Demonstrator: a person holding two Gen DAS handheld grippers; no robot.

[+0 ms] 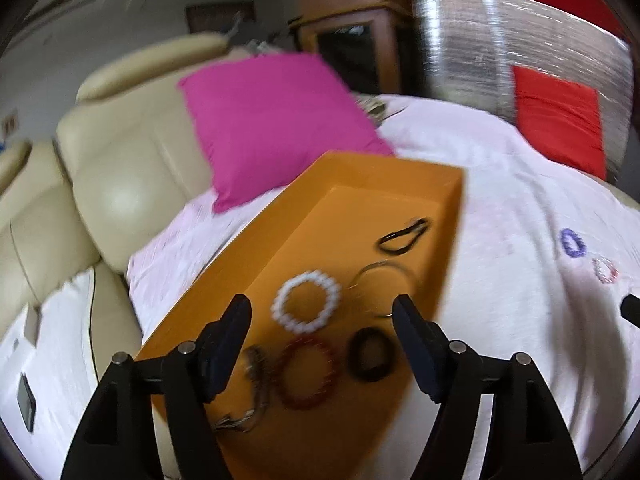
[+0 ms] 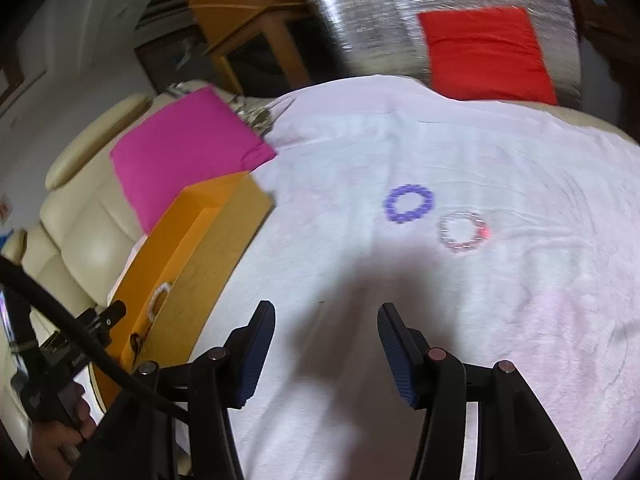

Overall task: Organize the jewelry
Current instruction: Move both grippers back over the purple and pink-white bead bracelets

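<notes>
Over the near end of the orange tray (image 1: 304,216) the left gripper (image 1: 322,312) hangs spread and empty, above a red bracelet (image 1: 306,372) and white bead bracelet (image 1: 306,300) lying inside. Right of the tray, the right gripper (image 2: 326,320) gapes empty over the white sheet (image 2: 440,300). Farther right of the tray lie a purple bracelet (image 2: 409,203) and a pink-and-clear one (image 2: 464,230).

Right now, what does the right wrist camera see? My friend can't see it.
The open right gripper hovers empty over a white cloth, facing a purple bead bracelet and a pink-and-clear bracelet. An orange tray sits at left.
</notes>
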